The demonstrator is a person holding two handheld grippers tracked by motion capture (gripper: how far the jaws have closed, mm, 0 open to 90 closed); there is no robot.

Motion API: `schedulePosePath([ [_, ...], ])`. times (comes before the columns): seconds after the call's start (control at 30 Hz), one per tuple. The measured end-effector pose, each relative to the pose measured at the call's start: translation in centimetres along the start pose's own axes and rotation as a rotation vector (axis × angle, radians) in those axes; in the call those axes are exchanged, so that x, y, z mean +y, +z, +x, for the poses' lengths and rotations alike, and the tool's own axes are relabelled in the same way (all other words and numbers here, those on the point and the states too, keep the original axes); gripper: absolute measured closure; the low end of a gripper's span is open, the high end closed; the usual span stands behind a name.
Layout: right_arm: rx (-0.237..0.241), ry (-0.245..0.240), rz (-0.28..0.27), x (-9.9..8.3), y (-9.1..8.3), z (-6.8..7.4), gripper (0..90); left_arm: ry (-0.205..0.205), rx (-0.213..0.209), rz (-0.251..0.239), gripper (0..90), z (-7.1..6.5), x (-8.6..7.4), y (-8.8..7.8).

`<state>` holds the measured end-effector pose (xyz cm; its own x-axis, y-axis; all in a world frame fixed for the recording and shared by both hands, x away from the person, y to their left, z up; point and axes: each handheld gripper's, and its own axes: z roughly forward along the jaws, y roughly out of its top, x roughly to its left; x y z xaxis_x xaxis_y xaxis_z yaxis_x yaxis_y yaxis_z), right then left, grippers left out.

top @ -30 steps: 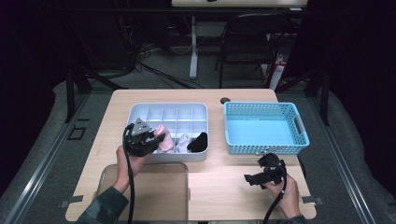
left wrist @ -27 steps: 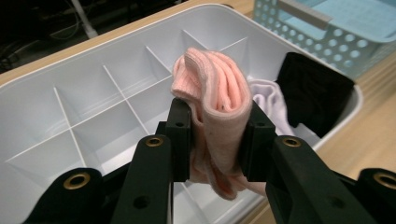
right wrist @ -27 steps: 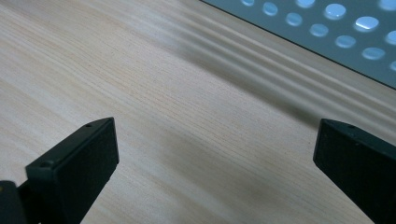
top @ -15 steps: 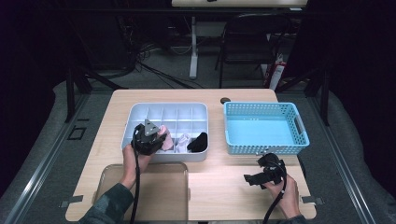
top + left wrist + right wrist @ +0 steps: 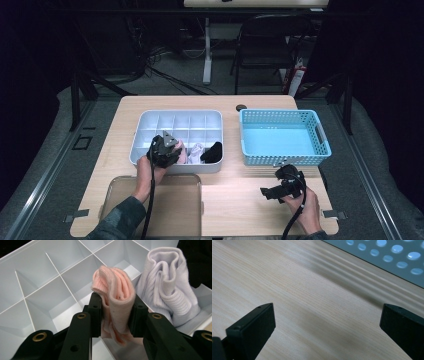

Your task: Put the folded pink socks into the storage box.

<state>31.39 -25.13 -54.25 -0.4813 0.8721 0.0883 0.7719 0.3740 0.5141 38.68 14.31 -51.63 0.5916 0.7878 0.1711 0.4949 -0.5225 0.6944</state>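
Left claw [image 5: 115, 315] pinches pink sock [image 5: 117, 302] over divided tray [image 5: 150, 122]; right claw [image 5: 327, 322] wide. Loose folds may snag dividers.

Quick count: three rolled socks, one pink sock [image 5: 115, 302] pinched between the left tool's jaws, one white sock [image 5: 167, 287] right beside it, one black sock [image 5: 212, 151] past that. One divided white tray [image 5: 150, 122], one blue basket [image 5: 284, 137] (just ahead of the right tool), one clear lid [image 5: 175, 205].
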Motion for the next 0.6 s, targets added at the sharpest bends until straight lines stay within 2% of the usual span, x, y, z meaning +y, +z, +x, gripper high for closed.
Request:
schedulePosePath([
  [0.43,-0.008,-0.010,-0.003,0.03,-0.11,0.10,0.0,-0.037,-0.031,0.011,67.6,0.19,-0.13,0.30],
  [0.6,-0.004,-0.004,-0.026,-0.01,-0.26,0.28,0.0,-0.051,-0.046,0.013,67.6,0.26,-0.07,0.17],
])
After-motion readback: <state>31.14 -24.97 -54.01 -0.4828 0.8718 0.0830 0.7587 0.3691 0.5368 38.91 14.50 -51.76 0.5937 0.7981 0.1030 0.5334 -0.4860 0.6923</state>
